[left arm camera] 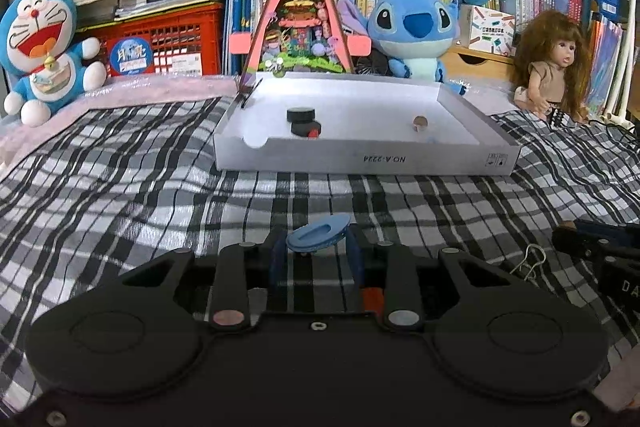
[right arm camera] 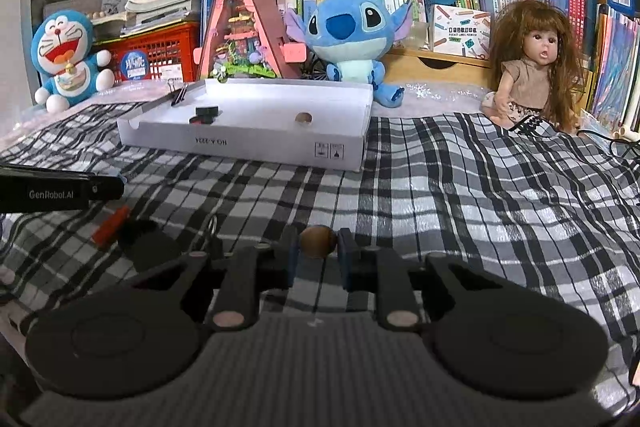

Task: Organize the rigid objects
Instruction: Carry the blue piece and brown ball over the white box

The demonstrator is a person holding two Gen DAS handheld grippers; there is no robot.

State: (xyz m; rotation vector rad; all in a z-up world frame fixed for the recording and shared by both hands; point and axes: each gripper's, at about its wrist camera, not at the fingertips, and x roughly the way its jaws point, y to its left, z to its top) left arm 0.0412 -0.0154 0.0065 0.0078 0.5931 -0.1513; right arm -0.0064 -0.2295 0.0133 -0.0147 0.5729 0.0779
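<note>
My left gripper (left arm camera: 316, 251) is shut on a blue oval plastic piece (left arm camera: 318, 237), held just above the checked cloth. My right gripper (right arm camera: 319, 247) is shut on a small brown wooden ball (right arm camera: 318, 241) over the cloth. A shallow white cardboard box (left arm camera: 360, 159) lies ahead; in the right wrist view the box (right arm camera: 248, 147) is ahead to the left. Inside it are black round pieces with a red part (left arm camera: 304, 121), a small brown knob (left arm camera: 420, 123) and a black binder clip (right arm camera: 179, 95) on its left rim.
A red and black object (right arm camera: 120, 227) and a metal clip (left arm camera: 530, 263) lie on the cloth between the grippers. Doraemon (left arm camera: 40, 47), a pink triangular toy house (left arm camera: 302, 15), Stitch (left arm camera: 416, 31) and a doll (left arm camera: 552, 63) line the back, with bookshelves behind.
</note>
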